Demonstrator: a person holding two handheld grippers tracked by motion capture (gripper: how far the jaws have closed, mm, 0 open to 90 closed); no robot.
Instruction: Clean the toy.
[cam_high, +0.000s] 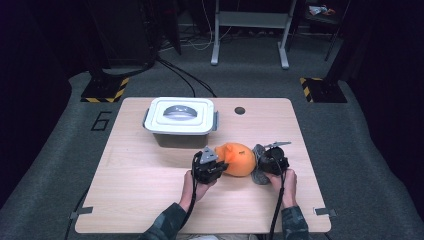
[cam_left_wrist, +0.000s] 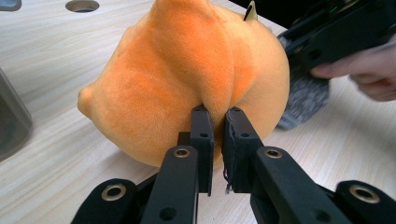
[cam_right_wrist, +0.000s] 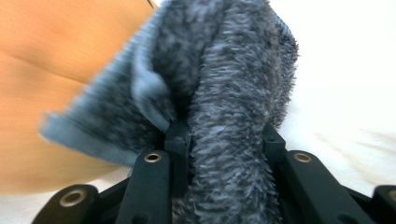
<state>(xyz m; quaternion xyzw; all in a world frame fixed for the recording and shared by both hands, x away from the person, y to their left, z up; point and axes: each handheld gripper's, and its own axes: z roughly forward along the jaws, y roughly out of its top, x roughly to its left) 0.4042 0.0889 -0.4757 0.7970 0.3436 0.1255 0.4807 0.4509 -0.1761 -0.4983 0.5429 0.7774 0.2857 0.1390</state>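
An orange plush toy (cam_high: 238, 159) lies near the middle of the wooden table (cam_high: 150, 200). My left gripper (cam_high: 215, 164) sits at its left side. In the left gripper view the gripper (cam_left_wrist: 218, 112) is shut on a pinched fold of the orange plush (cam_left_wrist: 187, 70). A grey fuzzy cloth (cam_high: 259, 175) lies against the toy's right side, under my right gripper (cam_high: 264, 162). In the right gripper view the gripper (cam_right_wrist: 224, 135) is shut on a thick bunch of the grey cloth (cam_right_wrist: 233, 88), with the orange plush (cam_right_wrist: 60, 42) just behind at the left.
A grey bin with a white latched lid (cam_high: 181, 120) stands just behind the toy, towards the left. A small round hole (cam_high: 240, 110) is in the tabletop near the far edge. Frame legs (cam_high: 250, 35) and cables lie on the floor beyond the table.
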